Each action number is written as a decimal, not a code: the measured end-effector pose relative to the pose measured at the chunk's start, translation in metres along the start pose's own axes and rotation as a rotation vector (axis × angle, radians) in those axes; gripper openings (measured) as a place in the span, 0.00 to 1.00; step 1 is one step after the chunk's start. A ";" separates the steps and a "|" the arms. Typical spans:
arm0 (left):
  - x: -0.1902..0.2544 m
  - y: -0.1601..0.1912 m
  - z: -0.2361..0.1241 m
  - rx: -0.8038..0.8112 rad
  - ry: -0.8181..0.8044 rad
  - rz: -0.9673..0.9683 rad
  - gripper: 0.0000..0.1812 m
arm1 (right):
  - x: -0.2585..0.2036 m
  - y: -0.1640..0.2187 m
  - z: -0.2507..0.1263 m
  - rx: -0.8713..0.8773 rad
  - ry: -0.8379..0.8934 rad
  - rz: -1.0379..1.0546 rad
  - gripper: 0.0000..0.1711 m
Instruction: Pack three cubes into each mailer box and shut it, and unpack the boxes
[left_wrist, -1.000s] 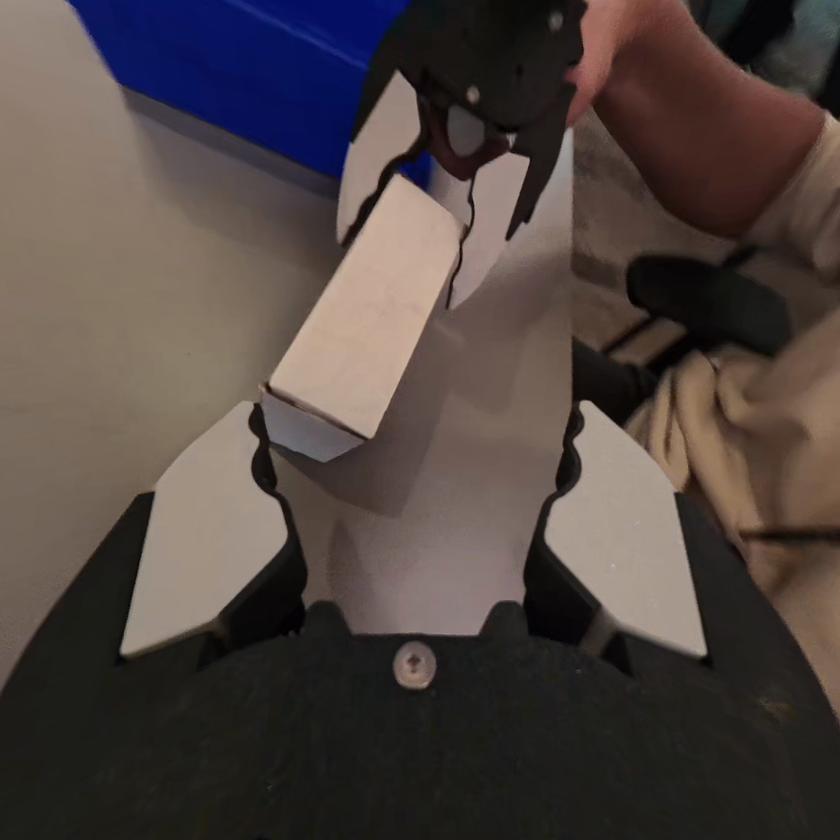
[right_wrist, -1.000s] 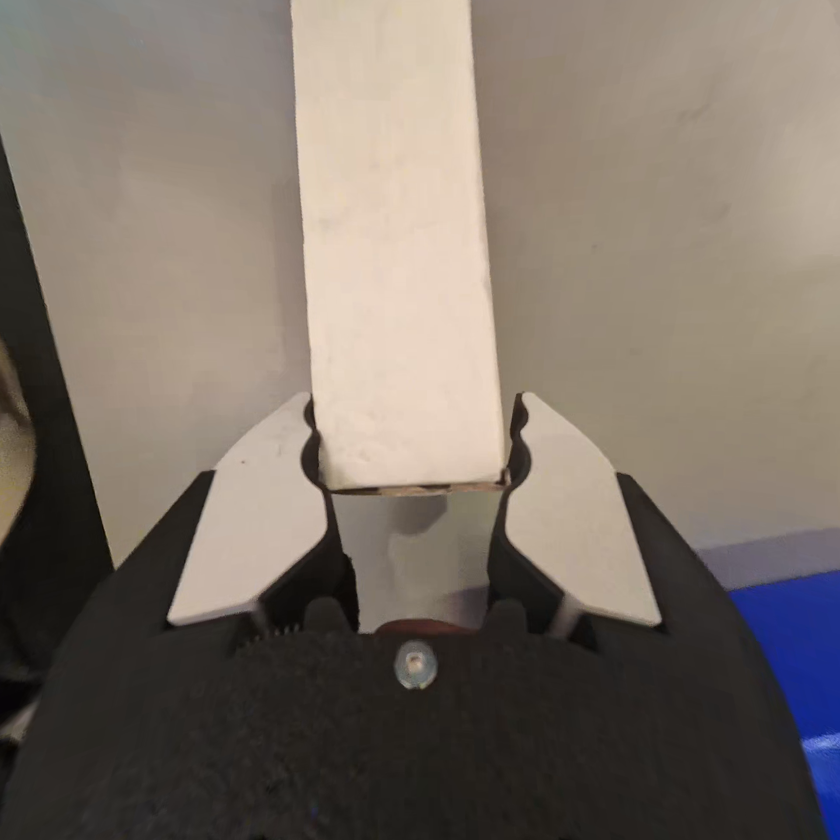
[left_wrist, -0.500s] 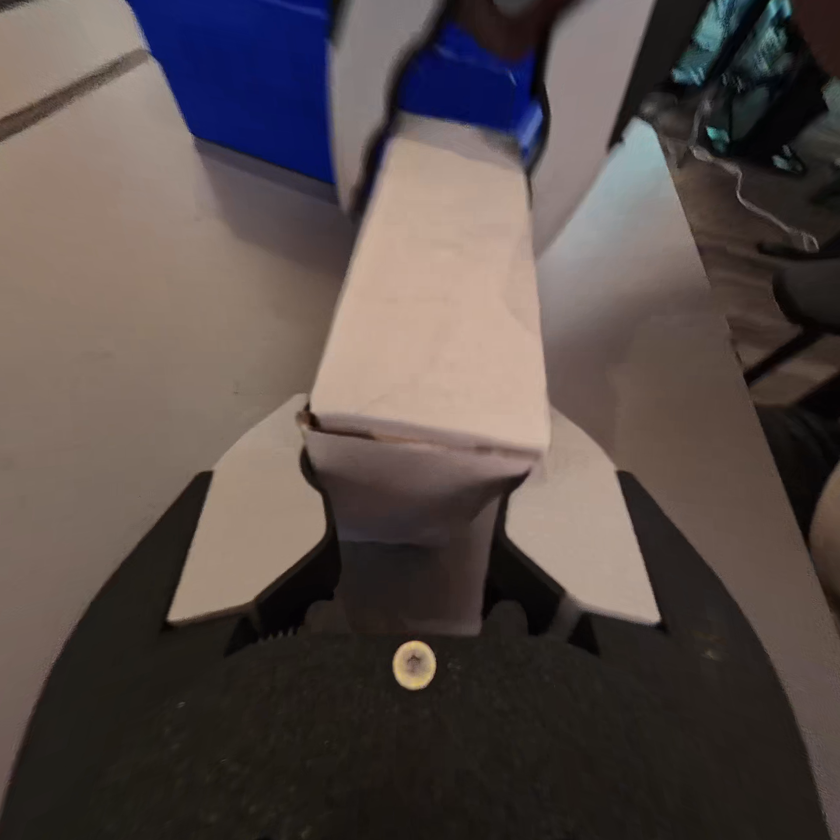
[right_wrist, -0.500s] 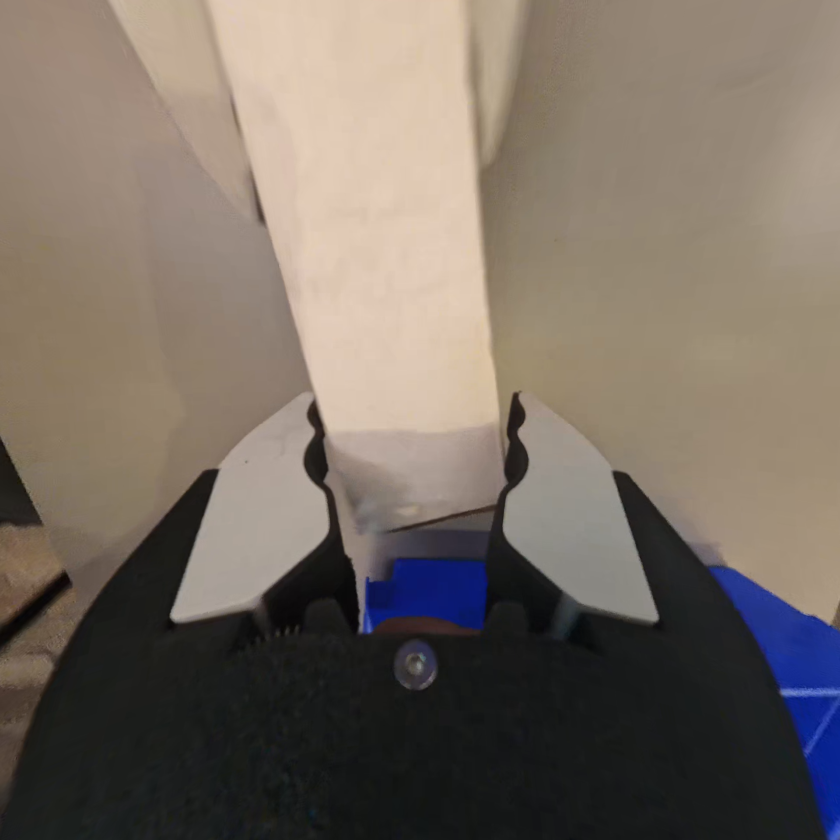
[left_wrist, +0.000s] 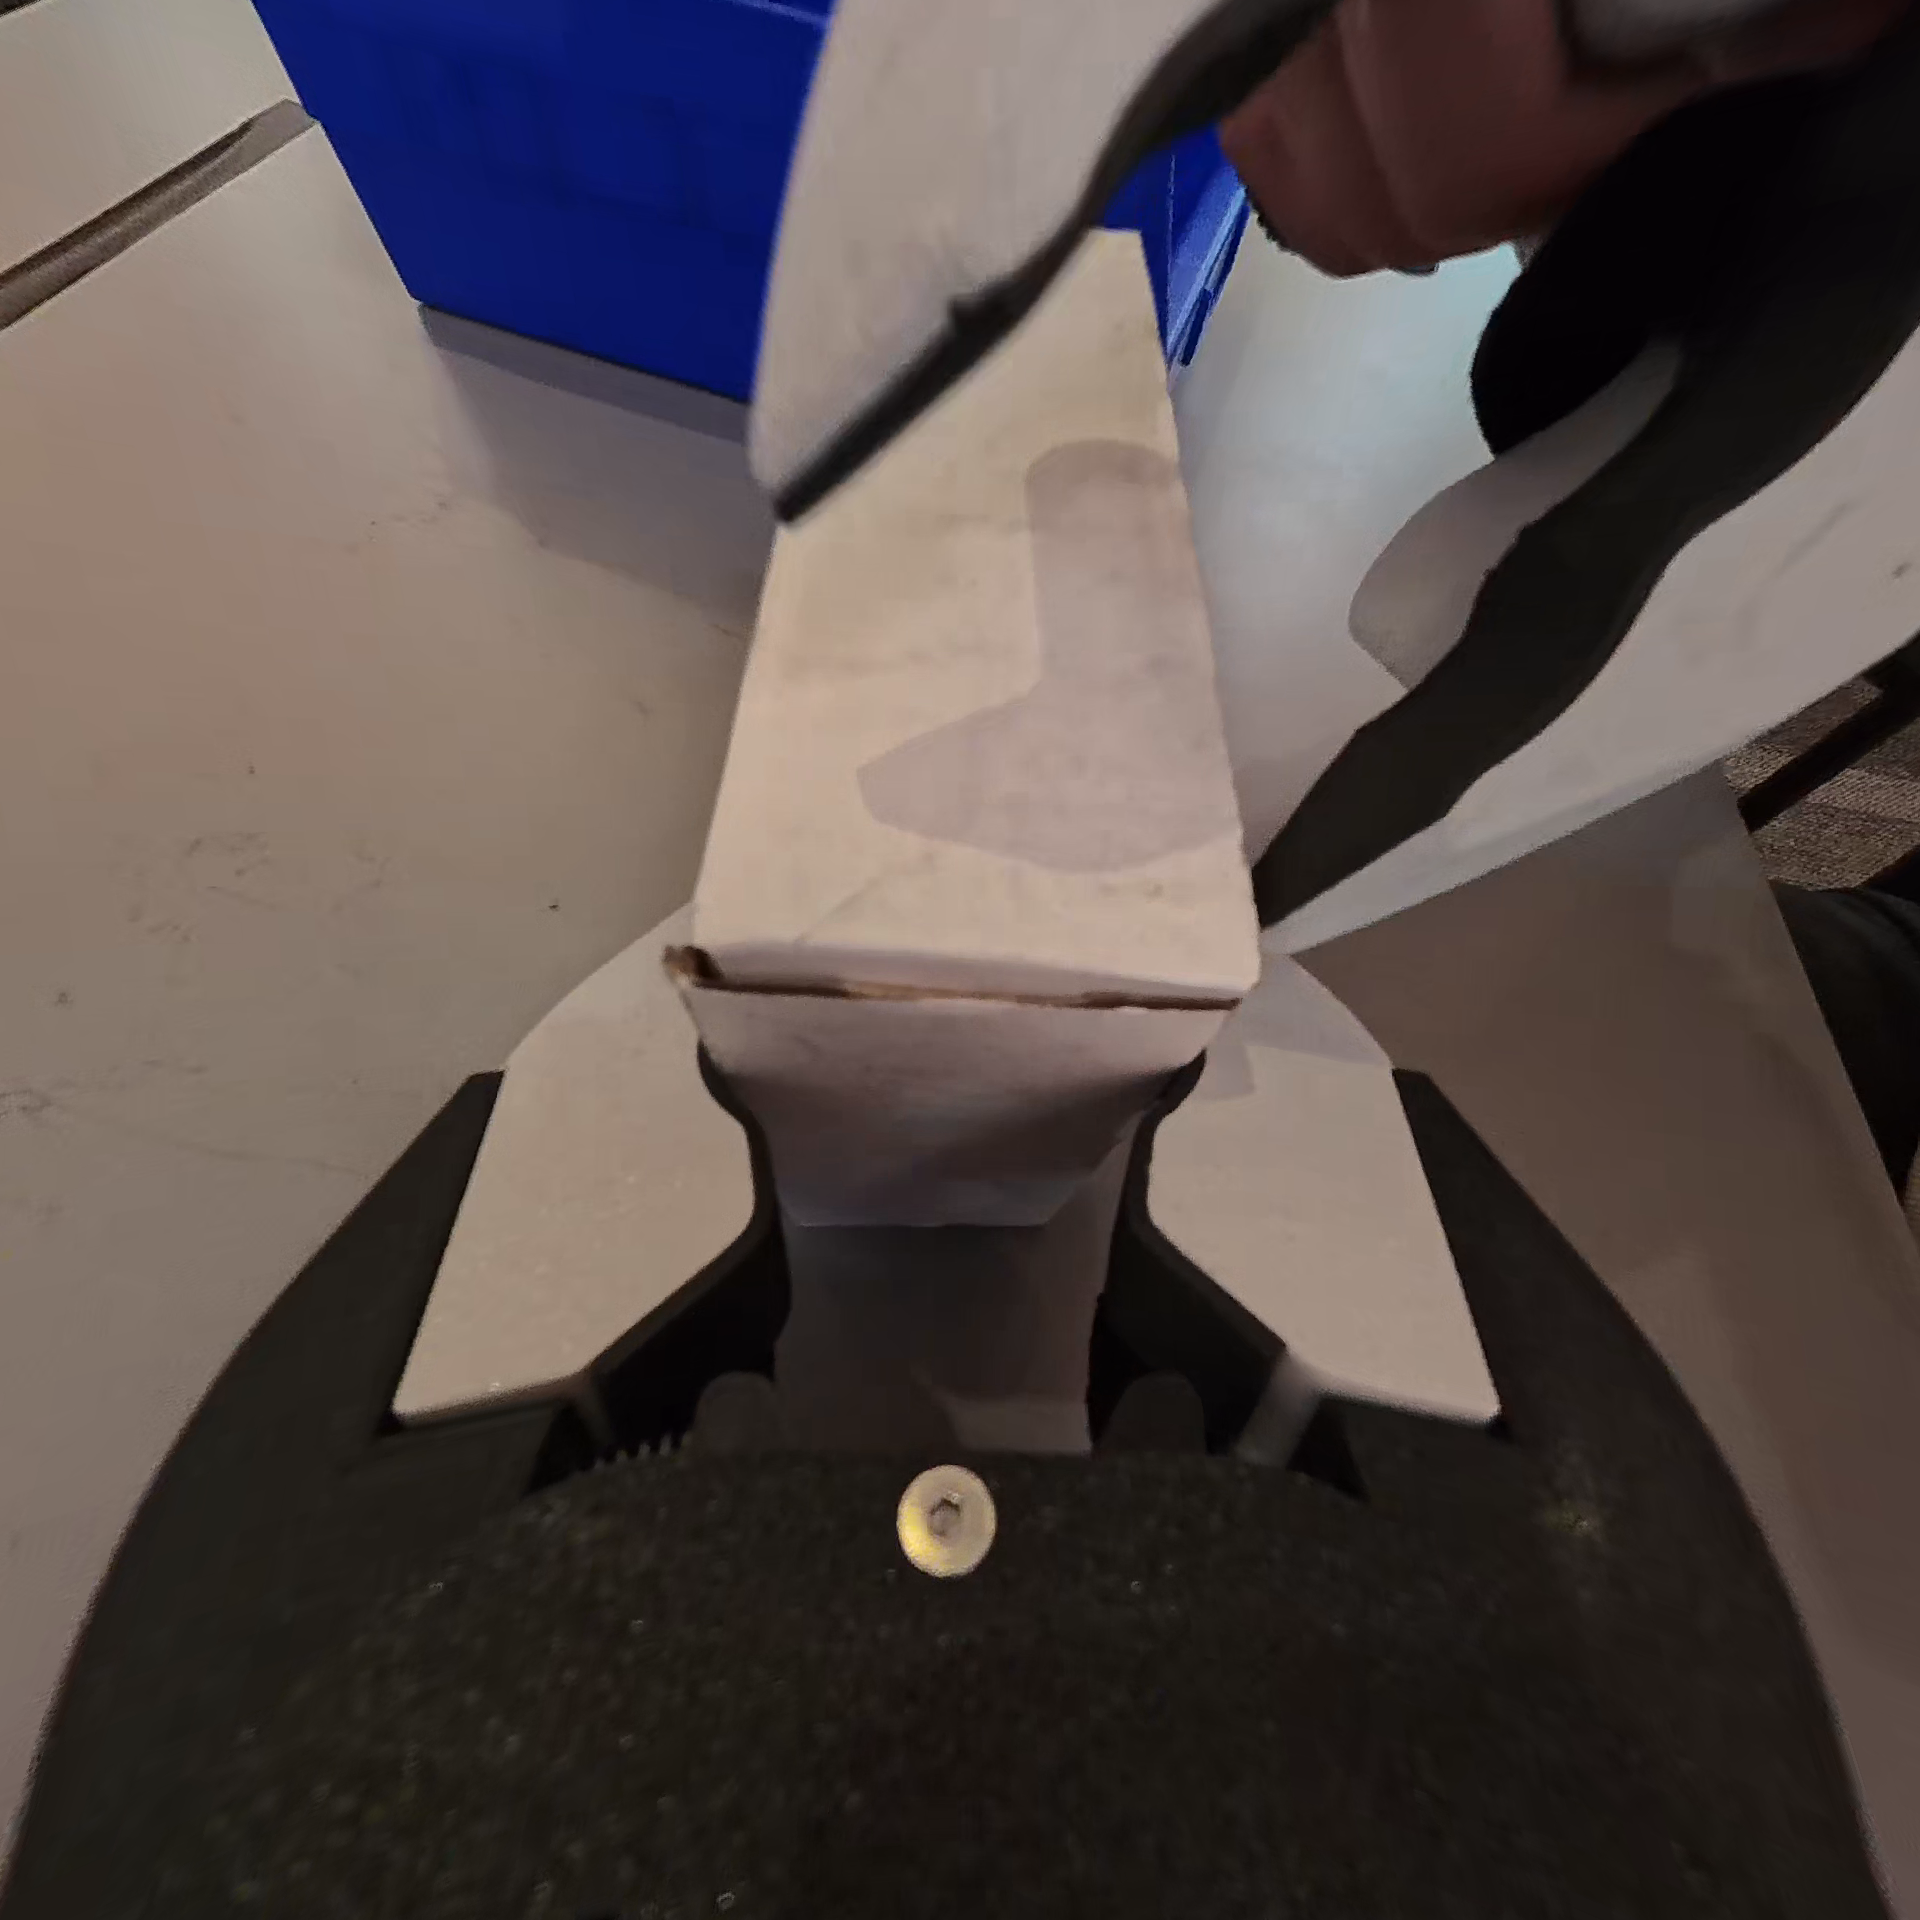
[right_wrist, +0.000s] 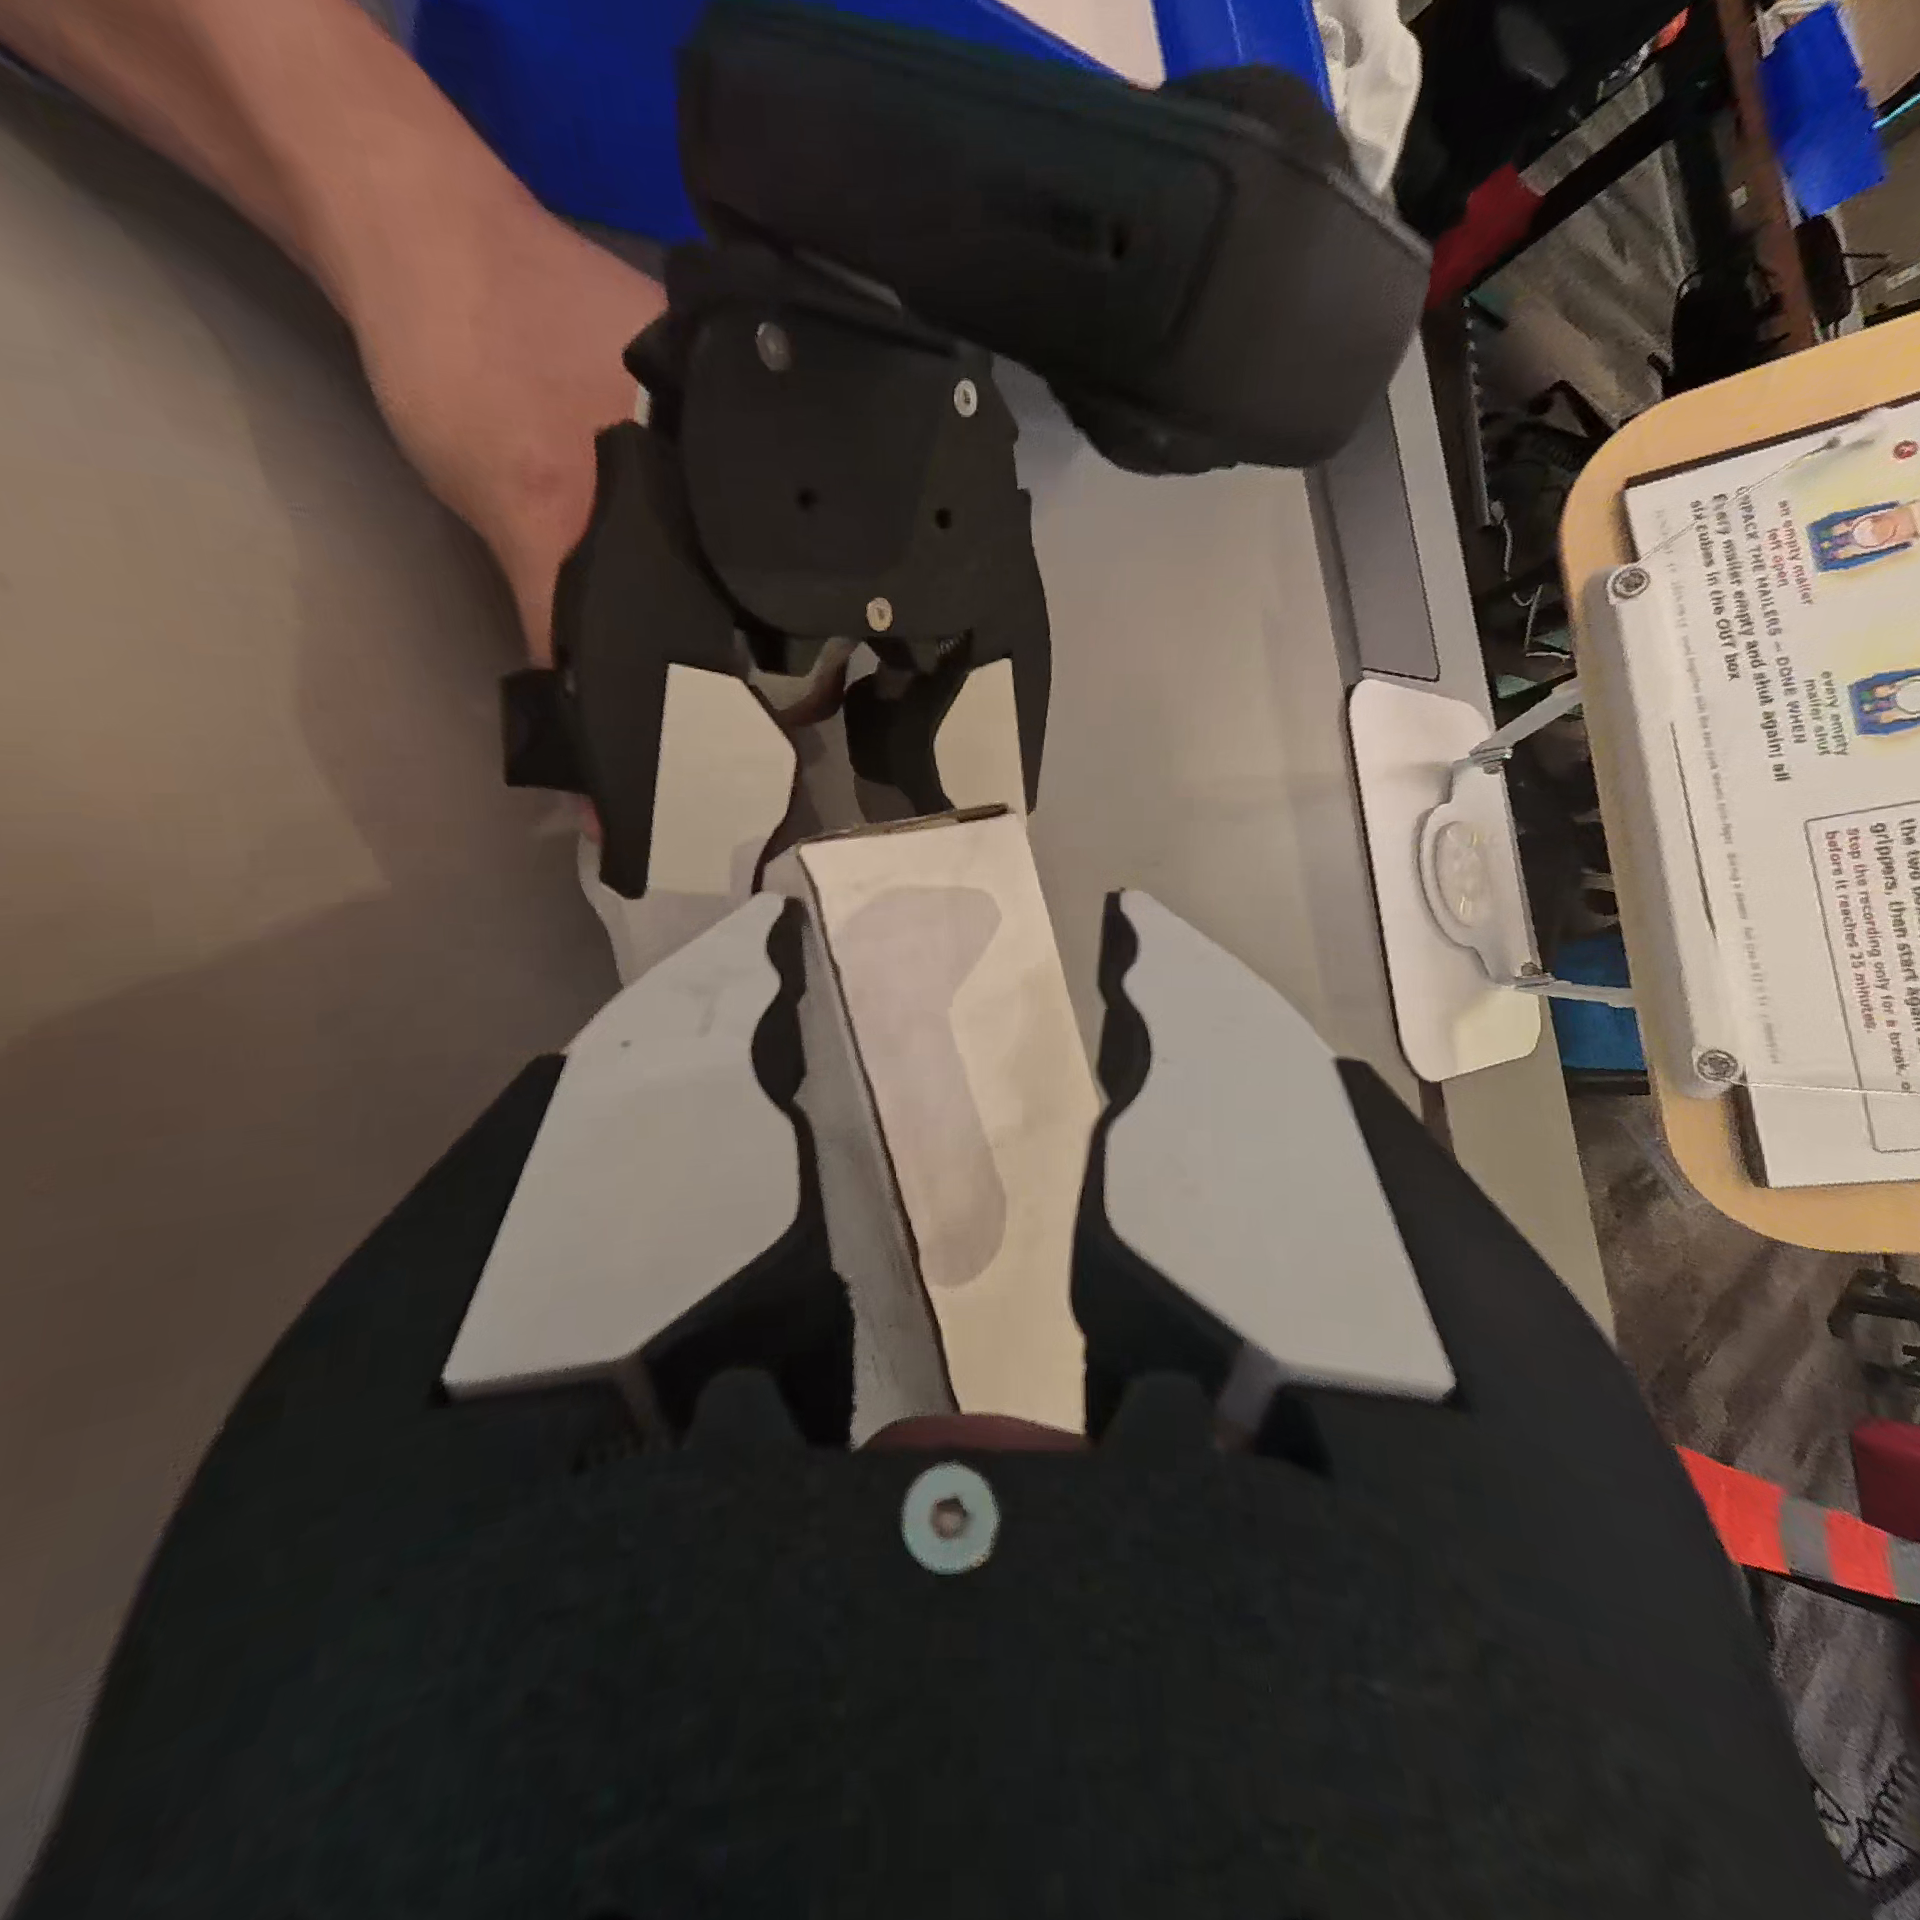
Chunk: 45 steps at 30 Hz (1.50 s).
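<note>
The left gripper (left_wrist: 961, 1060) is closed partway on the near end of a long white mailer box (left_wrist: 987, 727), its two pale fingers pressed against the box's side walls so that the end flap, with a thin brown cardboard seam across it, sits squeezed between them. From this gripper the box runs away toward 12 o'clock, lifted above the pale counter (left_wrist: 312, 727), and a grey patch marks its top face. The right gripper (left_wrist: 1039, 665) reaches in from 1 o'clock; one finger lies over the box's far end at 11 o'clock and the other hangs beside its right edge at 3 o'clock, apart from the cardboard. In the right wrist view the right gripper (right_wrist: 951, 935) is spread wider than the mailer box (right_wrist: 945, 1060): the left finger lies close against the box's edge, though contact cannot be told, while the right finger stands clear with a visible gap. The left gripper (right_wrist: 831, 821) shows at 12 o'clock, clamped on the far end, with a person's hand (right_wrist: 499, 436) behind it at 10 o'clock. A blue bin (left_wrist: 582, 156) stands on the counter at 11 o'clock in the left wrist view. A printed sheet (right_wrist: 1766, 790) lies on a round wooden table (right_wrist: 1621, 1195) at 3 o'clock in the right wrist view.
</note>
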<state>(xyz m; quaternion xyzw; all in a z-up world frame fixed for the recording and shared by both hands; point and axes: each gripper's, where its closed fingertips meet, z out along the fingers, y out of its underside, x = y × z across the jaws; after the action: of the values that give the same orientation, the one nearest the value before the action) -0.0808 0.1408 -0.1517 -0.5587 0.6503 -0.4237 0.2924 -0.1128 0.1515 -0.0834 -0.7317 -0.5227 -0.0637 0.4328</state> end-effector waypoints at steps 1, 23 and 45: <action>0.000 0.000 0.000 0.001 -0.001 0.001 0.41 | 0.002 0.000 0.000 0.000 0.011 -0.001 0.33; -0.005 0.001 -0.002 0.002 -0.026 0.000 0.41 | 0.026 -0.014 -0.012 0.015 0.189 -0.043 0.36; -0.015 0.008 -0.014 -0.006 -0.044 0.038 0.41 | 0.069 0.078 -0.054 -0.186 0.224 -0.049 0.44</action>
<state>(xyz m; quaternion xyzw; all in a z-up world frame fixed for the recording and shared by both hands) -0.0939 0.1587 -0.1532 -0.5563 0.6556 -0.4036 0.3128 0.0011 0.1563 -0.0570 -0.7440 -0.4804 -0.2037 0.4173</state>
